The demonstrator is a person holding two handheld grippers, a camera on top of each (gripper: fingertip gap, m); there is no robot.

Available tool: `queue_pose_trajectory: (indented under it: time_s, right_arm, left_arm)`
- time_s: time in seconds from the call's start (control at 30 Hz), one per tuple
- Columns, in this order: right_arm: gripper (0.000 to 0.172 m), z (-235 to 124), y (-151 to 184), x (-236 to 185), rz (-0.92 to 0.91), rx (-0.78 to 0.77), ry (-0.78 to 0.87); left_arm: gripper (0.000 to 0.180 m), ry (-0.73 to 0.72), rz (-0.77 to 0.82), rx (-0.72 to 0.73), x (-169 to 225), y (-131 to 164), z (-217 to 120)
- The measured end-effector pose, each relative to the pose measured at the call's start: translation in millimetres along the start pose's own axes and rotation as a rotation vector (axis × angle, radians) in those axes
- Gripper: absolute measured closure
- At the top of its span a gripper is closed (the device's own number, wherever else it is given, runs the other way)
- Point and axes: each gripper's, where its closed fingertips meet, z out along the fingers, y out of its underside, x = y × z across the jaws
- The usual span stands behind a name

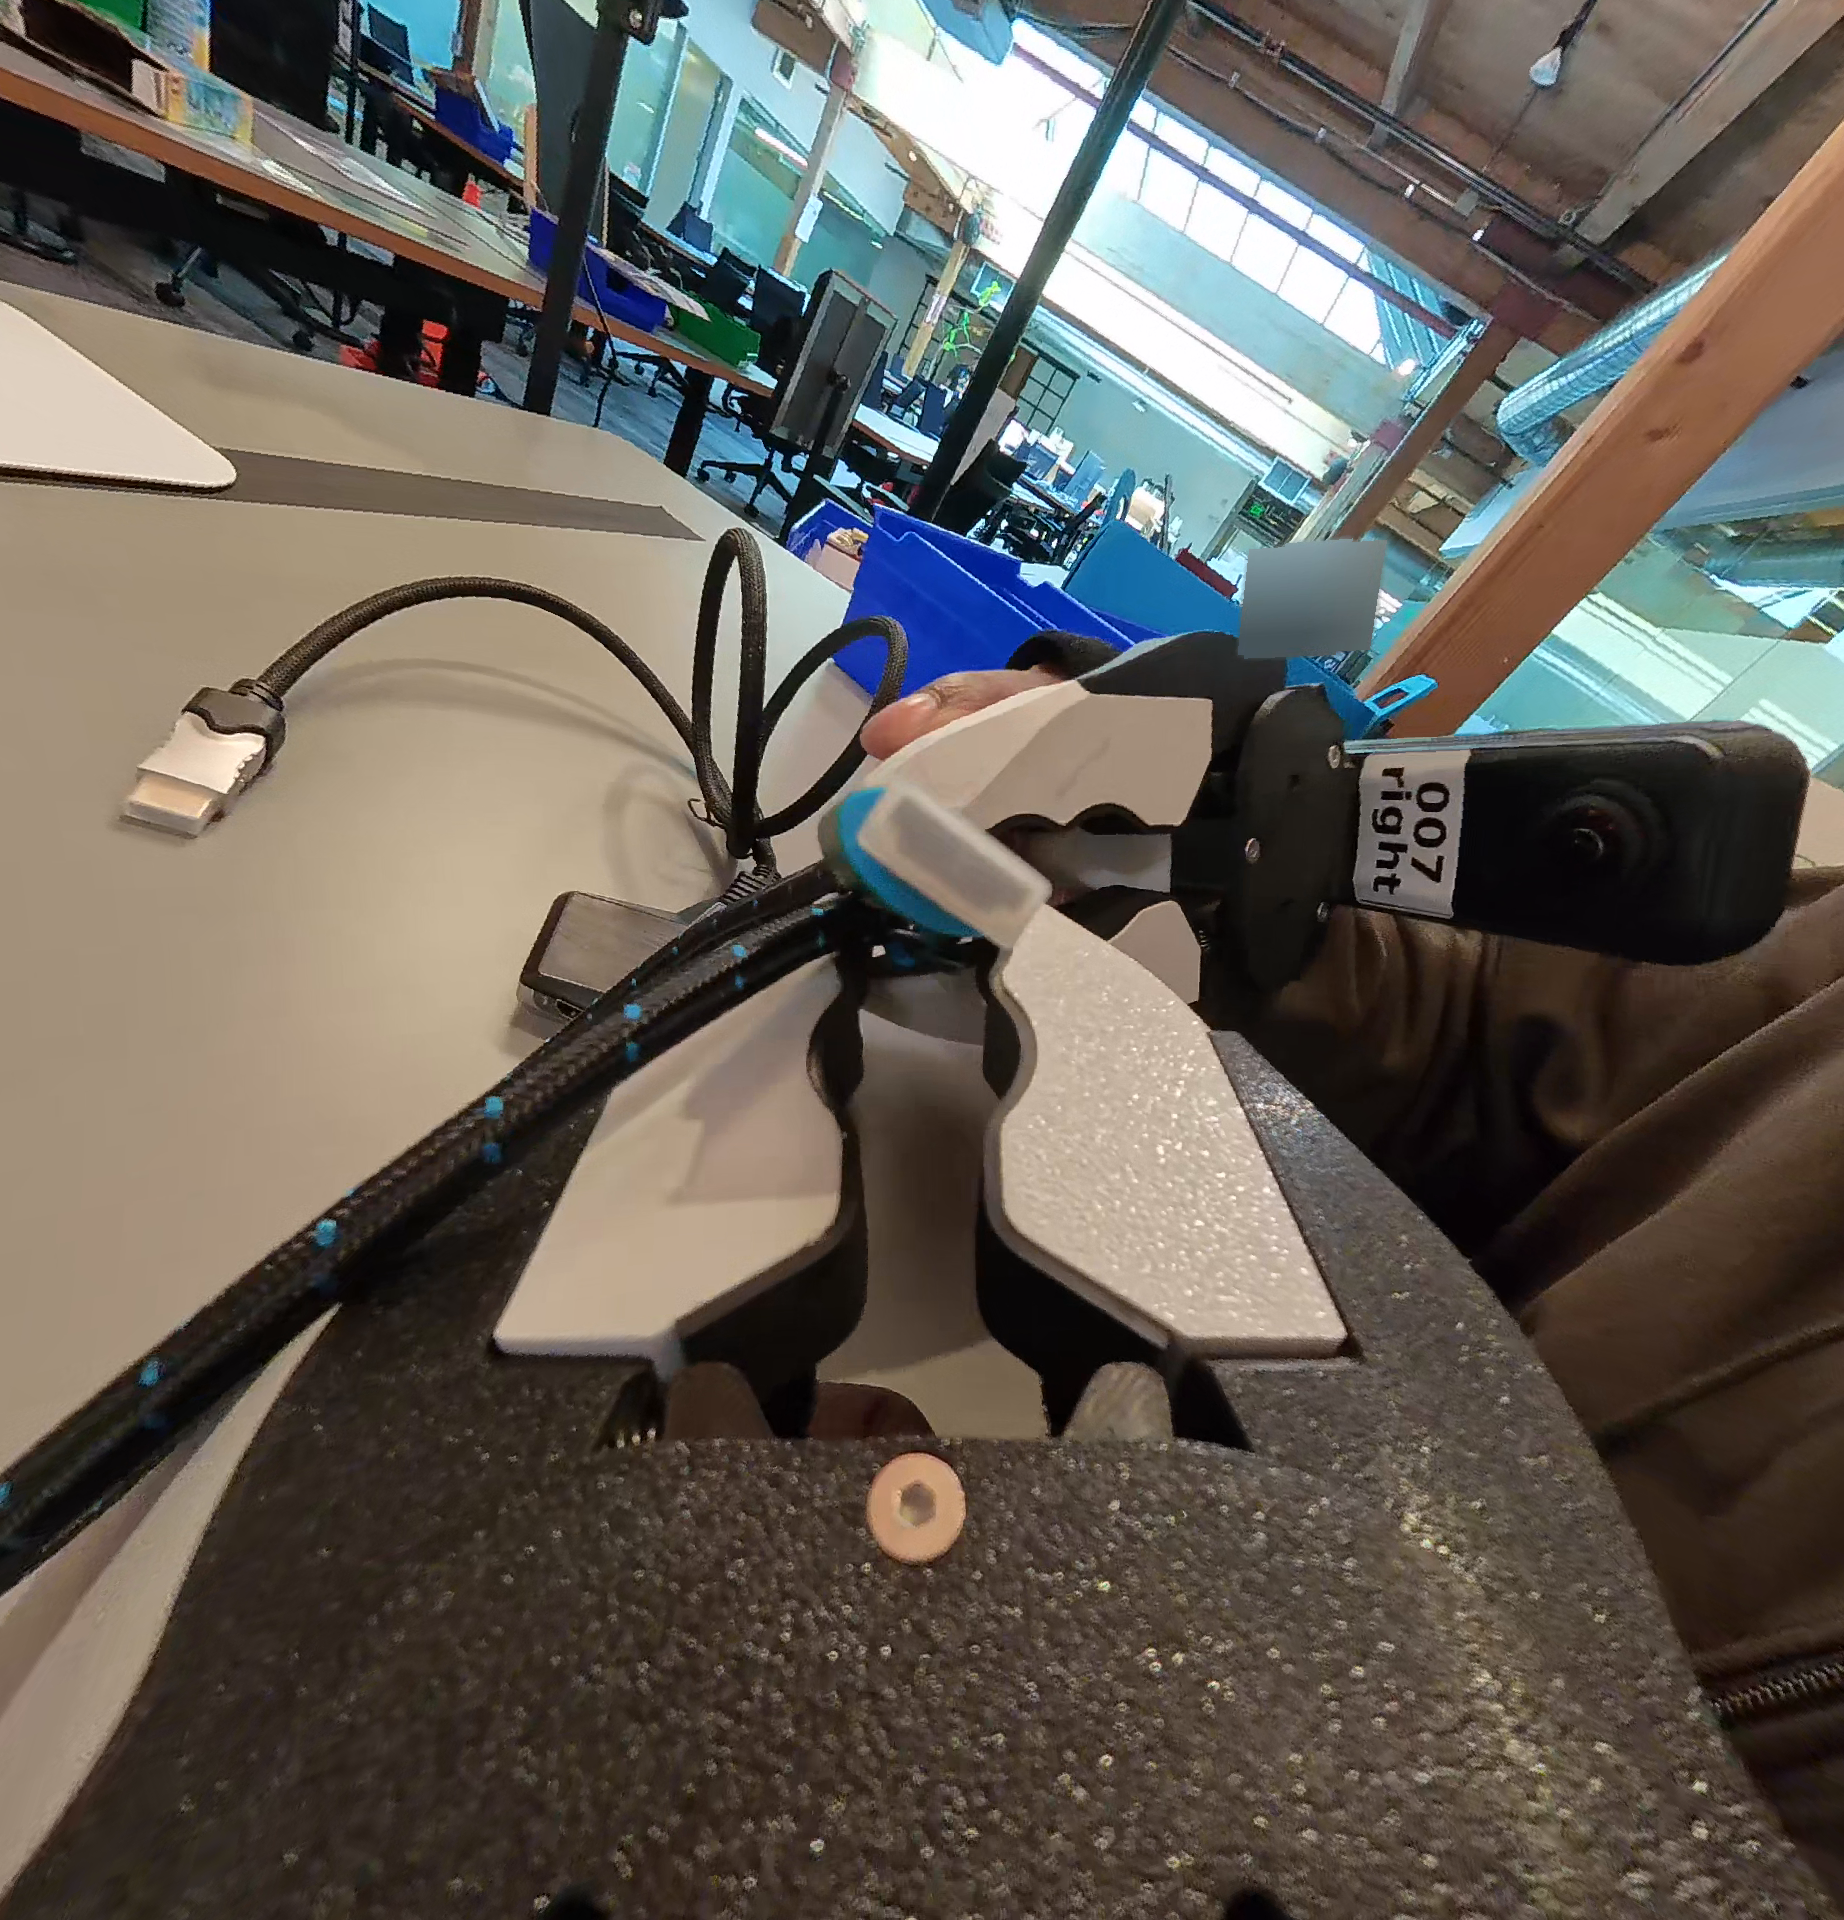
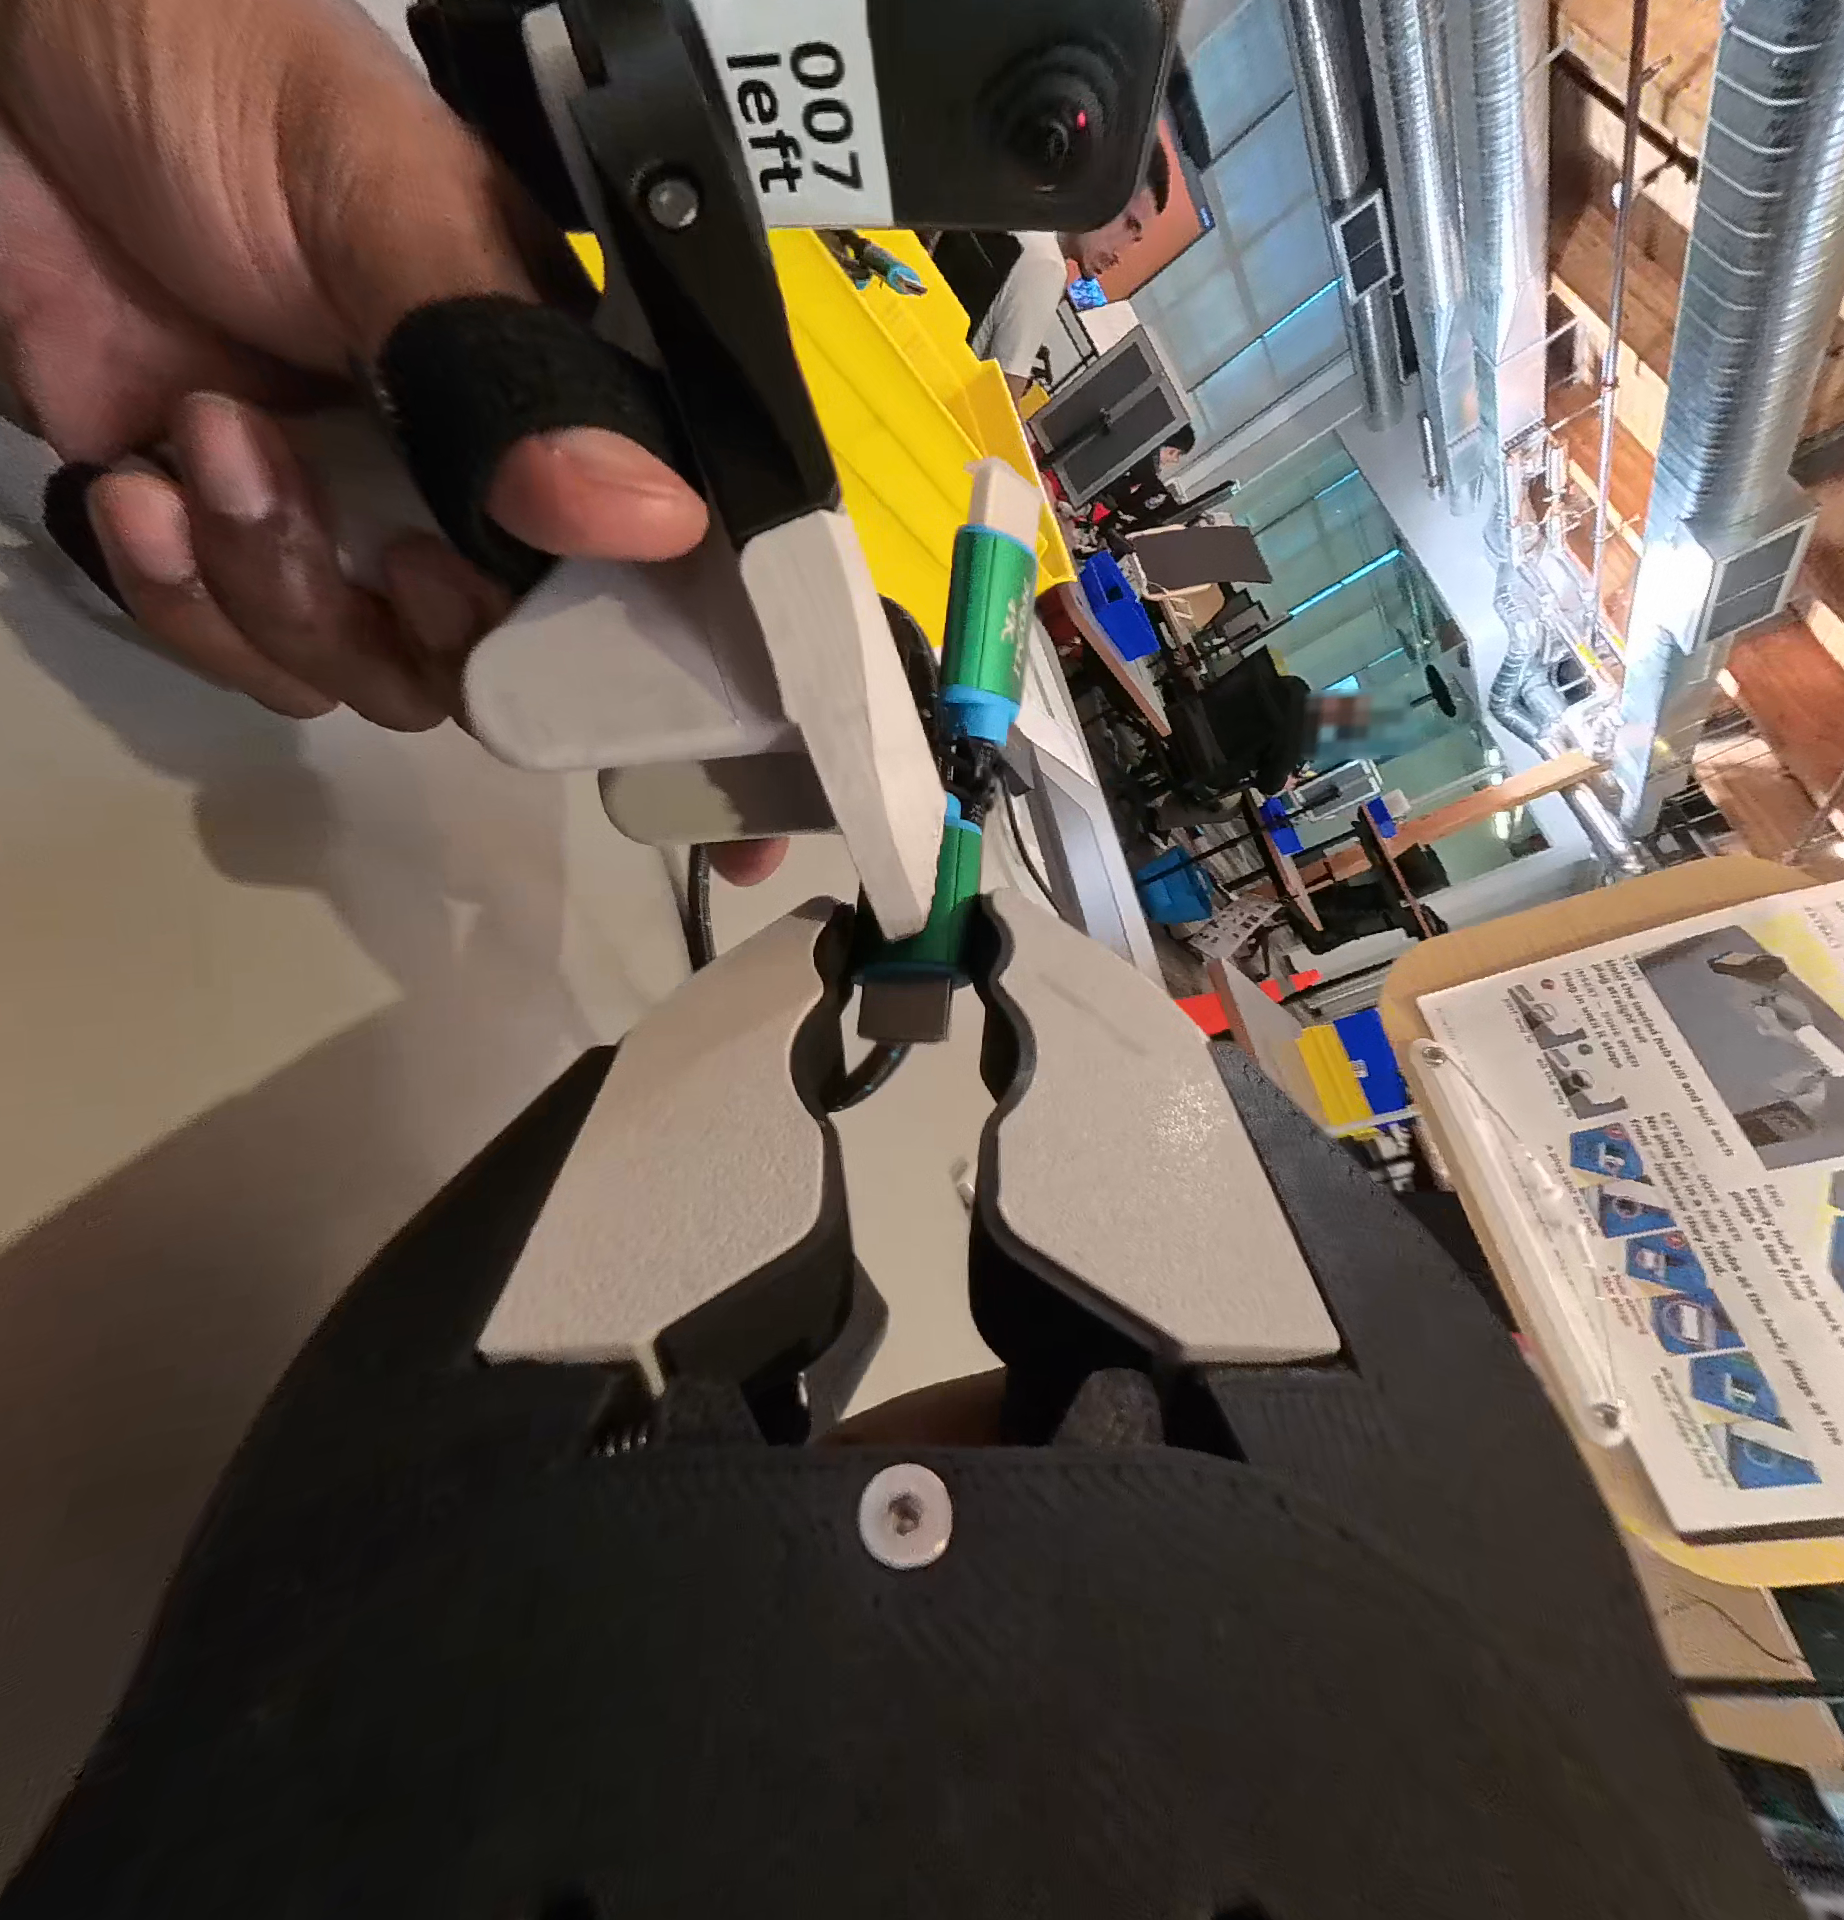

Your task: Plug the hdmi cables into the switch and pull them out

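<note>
Right tongs (image 2: 913, 935) were closed on a green plug (image 2: 954, 883), both pads pressed to its sides, its metal tip pointing back toward my wrist. A finger of the left tongs (image 1: 923, 966) lay against the same plug from above. The tips were crowded by cable, and I could not tell whether that pair gripped it or only straddled it.

Around the tips: a second green plug with a white cap (image 2: 991, 613) stood just beyond the held one. A black braided cable with blue flecks (image 1: 482, 1122) ran from the left tongs' tips back past their left side. Just ahead-left of them lay a dark flat box (image 1: 585, 945), and farther left a plain black cable (image 1: 461, 603) ending in a white connector (image 1: 201, 758).

Room: the table (image 1: 274, 1091) was open to the left of the left tongs, and its edge ran ahead of them, with a blue bin (image 1: 959, 603) beyond it. To their right the right tongs' body closed off the space.

Only the right view showed the green shells, a yellow bin (image 2: 897, 364) and a printed sheet on a board (image 2: 1676, 1195). Only the left view showed the box and the white connector.
</note>
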Motion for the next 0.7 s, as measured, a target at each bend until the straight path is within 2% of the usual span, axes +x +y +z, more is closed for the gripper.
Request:
queue_pose_trajectory:
  time_s: [0.17, 0.23, 0.33, 0.4, 0.5, 0.7]
  right_arm:
    - [0.149, 0.9, 3.9, -2.9, 0.013, -0.024, -0.026]
    - [0.136, -1.6, 11.7, -7.0, -0.014, -0.071, -0.079]
    - [0.122, -15.8, 25.6, -7.6, 0.085, -0.111, -0.217]
    - [0.115, -26.9, 39.3, -6.7, 0.149, -0.157, -0.315]
    - [0.095, -40.6, 60.3, -9.4, 0.137, -0.271, -0.448]
    - [0.077, -38.9, 59.9, -13.2, 0.114, -0.427, -0.707]
  left_arm:
    - [0.168, 0.001, -0.024, 0.003, -2.9, 1.6, 0.2]
    - [0.168, -0.049, -0.004, 0.015, -9.7, -0.8, -1.4]
    - [0.168, -0.129, 0.003, 0.014, -24.3, -2.8, -9.1]
    - [0.168, -0.150, -0.031, 0.003, -31.1, 0.1, -12.0]
    - [0.169, -0.175, -0.040, -0.007, -36.9, 1.0, -13.2]
    - [0.169, -0.195, -0.036, -0.016, -40.9, 1.0, -15.1]
